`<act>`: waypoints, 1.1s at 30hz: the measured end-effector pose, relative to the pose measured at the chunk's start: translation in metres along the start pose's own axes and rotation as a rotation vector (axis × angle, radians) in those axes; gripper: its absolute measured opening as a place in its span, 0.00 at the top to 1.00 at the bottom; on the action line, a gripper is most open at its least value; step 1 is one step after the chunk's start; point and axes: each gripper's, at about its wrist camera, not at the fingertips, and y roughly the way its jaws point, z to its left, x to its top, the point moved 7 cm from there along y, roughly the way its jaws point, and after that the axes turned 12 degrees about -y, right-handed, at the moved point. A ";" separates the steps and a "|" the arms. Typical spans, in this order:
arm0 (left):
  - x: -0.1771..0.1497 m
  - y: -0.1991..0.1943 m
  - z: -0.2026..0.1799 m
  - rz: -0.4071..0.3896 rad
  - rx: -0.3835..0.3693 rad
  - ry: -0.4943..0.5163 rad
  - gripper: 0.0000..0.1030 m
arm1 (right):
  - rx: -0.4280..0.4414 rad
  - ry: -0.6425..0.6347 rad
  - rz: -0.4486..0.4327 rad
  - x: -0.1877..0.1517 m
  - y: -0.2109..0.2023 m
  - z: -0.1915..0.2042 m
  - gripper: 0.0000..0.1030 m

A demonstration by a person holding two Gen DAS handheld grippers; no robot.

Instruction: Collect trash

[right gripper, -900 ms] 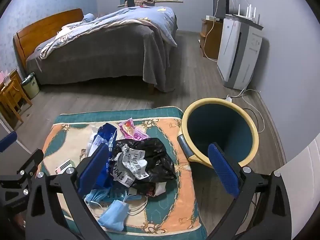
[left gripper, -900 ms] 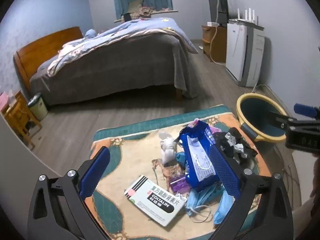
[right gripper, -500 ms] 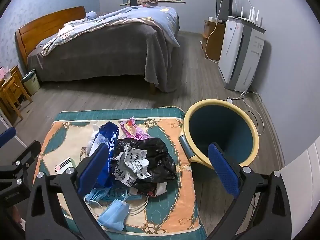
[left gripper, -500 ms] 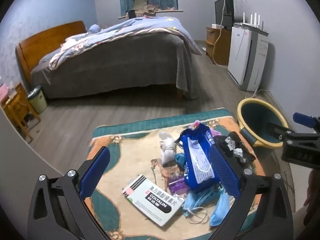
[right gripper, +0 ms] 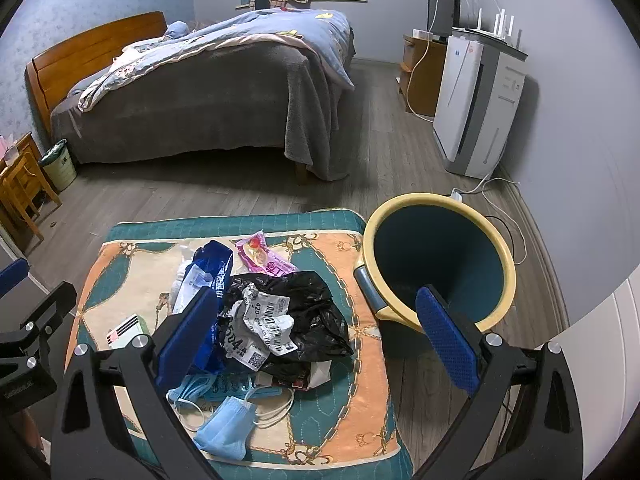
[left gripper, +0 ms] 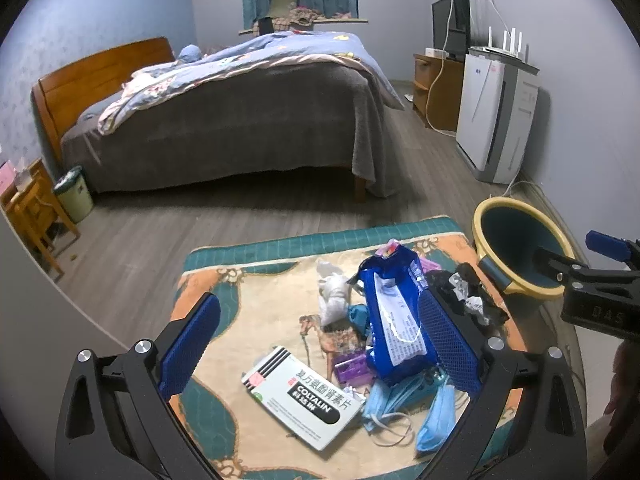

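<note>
Trash [right gripper: 276, 320] sits heaped mid-frame on the mat [right gripper: 352, 432], left of the bin [right gripper: 496, 256], both grippers [left gripper: 316, 344] [right gripper: 316, 332] wide open and empty; loose masks [right gripper: 224, 428] could snag and spill.

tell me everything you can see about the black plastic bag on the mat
The black plastic bag is thin, glossy film, crumpled into a loose heap on the patterned mat. Crinkled white shipping labels with barcodes cling to its top. It leans against the blue foil packet; a pink wrapper lies just behind it. No gripper touches it.
</note>
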 end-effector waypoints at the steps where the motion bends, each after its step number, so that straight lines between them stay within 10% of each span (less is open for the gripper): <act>1: 0.000 0.000 0.000 0.001 0.001 0.000 0.05 | 0.001 -0.001 0.001 0.000 0.000 0.000 0.05; 33: 0.001 0.000 0.000 0.001 0.006 0.006 0.05 | 0.005 0.011 0.008 -0.003 0.002 -0.001 0.05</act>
